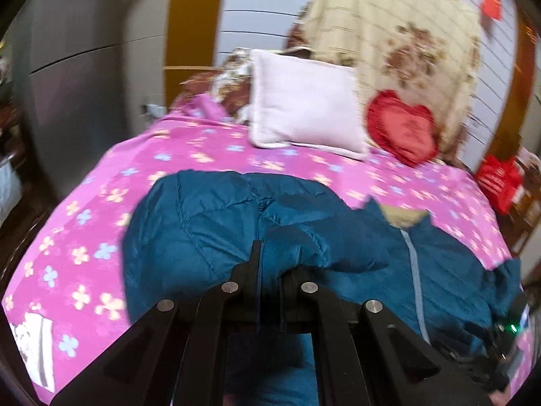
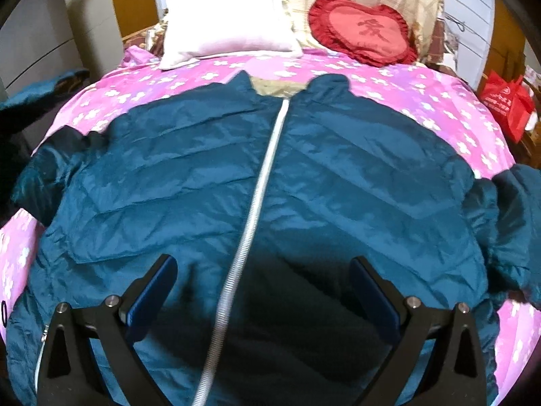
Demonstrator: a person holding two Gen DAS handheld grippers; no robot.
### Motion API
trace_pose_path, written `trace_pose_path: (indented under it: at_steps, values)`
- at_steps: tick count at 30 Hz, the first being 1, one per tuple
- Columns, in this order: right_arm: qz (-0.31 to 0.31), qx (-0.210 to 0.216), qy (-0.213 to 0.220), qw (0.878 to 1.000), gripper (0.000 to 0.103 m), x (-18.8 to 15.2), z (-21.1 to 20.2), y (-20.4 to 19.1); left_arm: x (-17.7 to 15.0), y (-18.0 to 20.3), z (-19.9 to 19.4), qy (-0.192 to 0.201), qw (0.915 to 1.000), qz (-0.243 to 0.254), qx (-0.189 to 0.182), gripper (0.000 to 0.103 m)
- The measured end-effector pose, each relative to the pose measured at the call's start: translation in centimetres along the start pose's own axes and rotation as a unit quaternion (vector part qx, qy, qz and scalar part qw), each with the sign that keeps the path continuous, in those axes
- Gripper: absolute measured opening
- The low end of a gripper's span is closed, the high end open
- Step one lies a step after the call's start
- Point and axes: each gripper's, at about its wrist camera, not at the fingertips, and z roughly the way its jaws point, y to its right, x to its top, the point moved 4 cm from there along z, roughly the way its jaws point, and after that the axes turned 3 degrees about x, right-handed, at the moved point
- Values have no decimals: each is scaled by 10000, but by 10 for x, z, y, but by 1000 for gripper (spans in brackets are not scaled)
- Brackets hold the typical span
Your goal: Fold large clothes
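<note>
Left claw [image 1: 268,270] is clenching a teal puffer jacket [image 2: 209,182] sleeve on the bed [image 1: 84,237]; right claw [image 2: 263,280] is hovering released above the zipper [image 2: 257,196]. Slick padding may be slipping free ahead of it, bunching.

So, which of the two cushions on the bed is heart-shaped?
The red cushion with the frilled edge, on the right. The pale pink pillow beside it is rectangular.

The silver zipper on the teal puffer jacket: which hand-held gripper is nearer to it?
Right. The right hand-held gripper hangs open directly over the silver zipper; the left hand-held gripper is shut on jacket fabric off to the zipper's side.
</note>
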Motion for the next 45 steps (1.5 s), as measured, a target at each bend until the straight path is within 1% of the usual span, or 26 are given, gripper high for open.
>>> trace_pose_path:
  at_steps: [2, 6, 9, 11, 14, 17, 19, 25, 27, 29, 31, 34, 35, 37, 39, 40, 41, 43, 45]
  values:
    - [75, -43, -12, 10000, 103, -3, -2, 9, -10, 22, -2, -56, 9998, 151, -150, 0]
    - [178, -119, -32, 9998, 103, -8, -6, 26, -30, 59, 3, -225, 9986, 277, -387, 0]
    - [195, -193, -27, 9996, 103, -10, -9, 35, -43, 81, 10, -335, 9976, 364, -493, 0]
    - [221, -225, -16, 9995, 103, -10, -11, 41, -56, 99, 19, -440, 9968, 461, -482, 0]
    - [281, -246, -36, 9993, 103, -11, -10, 48, -72, 109, 34, -612, 9957, 534, -443, 0]
    - [311, -242, -77, 9992, 103, -13, -7, 52, -86, 118, 48, -719, 9949, 656, -274, 0]
    - [327, -233, -104, 9991, 103, -15, -4, 53, -92, 119, 56, -746, 9945, 717, -175, 0]
    - [337, 155, 30, 9993, 103, -15, -4, 47, -102, 122, 60, -766, 9934, 850, -47, 0]
    - [353, 274, 112, 9989, 103, -13, -7, 43, -101, 120, 61, -817, 9938, 744, -150, 0]
    - [401, 417, 192, 9981, 103, -8, -10, 39, -100, 116, 57, -957, 9932, 528, -404, 0]
    - [475, 564, 247, 9970, 103, -2, -12, 35, -97, 112, 46, -1082, 9911, 461, -625, 0]
    - [595, 751, 283, 9950, 103, 9, -10, 27, -89, 104, 23, -995, 9908, 354, -841, 0]
    - [610, 812, 299, 9944, 103, 13, -7, 23, -86, 102, 17, -947, 9912, 338, -856, 0]
    - [614, 876, 249, 9940, 103, 21, 3, 13, -78, 90, 2, -759, 9933, 334, -803, 0]
    - [601, 1052, 159, 9925, 103, 26, 14, 0, -75, 84, 0, -642, 9950, 413, -649, 0]
    - [653, 1193, 96, 9907, 103, 28, 18, -5, -76, 80, 3, -685, 9950, 451, -575, 0]
    - [717, 1263, 71, 9894, 103, 29, 21, -8, -78, 78, 8, -767, 9944, 441, -576, 0]
    - [874, 1364, 90, 9867, 103, 28, 21, -11, -86, 73, 21, -1016, 9919, 288, -712, 0]
    - [937, 1369, 105, 9861, 103, 24, 20, -12, -92, 70, 29, -1132, 9904, 183, -774, 0]
